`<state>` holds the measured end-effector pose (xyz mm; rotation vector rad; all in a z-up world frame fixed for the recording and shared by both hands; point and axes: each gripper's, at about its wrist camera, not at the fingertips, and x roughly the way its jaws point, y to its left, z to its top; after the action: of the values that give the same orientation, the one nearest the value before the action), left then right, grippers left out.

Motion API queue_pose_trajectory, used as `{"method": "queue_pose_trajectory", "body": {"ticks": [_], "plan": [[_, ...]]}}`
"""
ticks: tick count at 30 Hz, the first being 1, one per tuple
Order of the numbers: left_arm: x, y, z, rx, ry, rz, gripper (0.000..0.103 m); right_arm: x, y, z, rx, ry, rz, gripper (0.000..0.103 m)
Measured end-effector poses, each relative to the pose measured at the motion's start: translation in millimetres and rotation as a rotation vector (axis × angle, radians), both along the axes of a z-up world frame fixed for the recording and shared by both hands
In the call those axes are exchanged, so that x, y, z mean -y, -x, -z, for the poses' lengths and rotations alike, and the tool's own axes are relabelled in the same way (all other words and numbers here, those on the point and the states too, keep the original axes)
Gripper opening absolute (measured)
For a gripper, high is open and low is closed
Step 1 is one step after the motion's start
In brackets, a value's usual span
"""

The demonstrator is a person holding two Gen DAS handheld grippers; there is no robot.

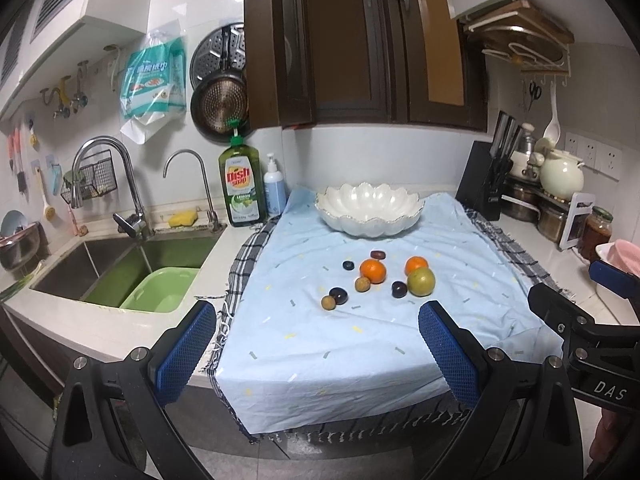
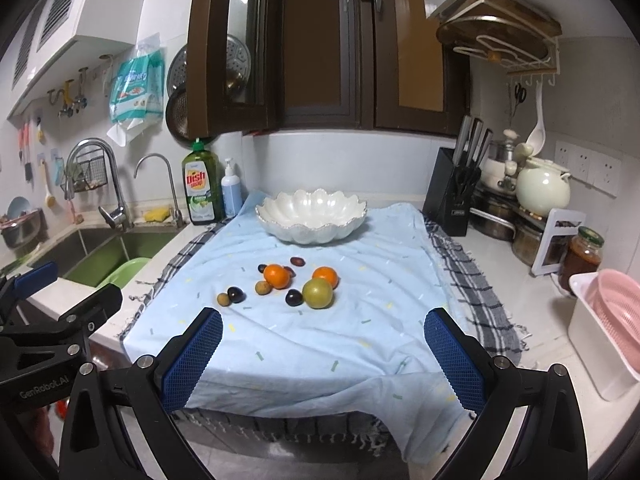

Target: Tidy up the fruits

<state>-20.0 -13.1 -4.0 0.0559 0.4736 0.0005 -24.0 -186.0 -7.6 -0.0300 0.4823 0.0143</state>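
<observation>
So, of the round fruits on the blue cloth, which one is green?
The green fruit is the largest one, at the right front of the group, just in front of the right orange. The others are orange, brown or dark purple.

Fruits [image 1: 376, 276] loose on cloth; scalloped bowl [image 1: 370, 210] empty.

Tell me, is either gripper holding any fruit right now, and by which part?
Nothing is held. The left gripper and right gripper are both open and bare, short of the fruit lying on the blue cloth.
</observation>
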Motion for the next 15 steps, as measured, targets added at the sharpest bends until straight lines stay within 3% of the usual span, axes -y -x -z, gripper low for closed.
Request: {"method": "queue_pose_trajectory", "body": {"ticks": [6, 15], "plan": [[-4, -31, 15, -0.030, -0.026, 0.021, 0.103, -4, -31, 16, -0.032, -0.011, 0.012, 0.102], [-12, -96, 42, -0.107, -0.050, 0.034, 0.090, -16, -92, 47, -0.116, -0.013, 0.024, 0.098]]}}
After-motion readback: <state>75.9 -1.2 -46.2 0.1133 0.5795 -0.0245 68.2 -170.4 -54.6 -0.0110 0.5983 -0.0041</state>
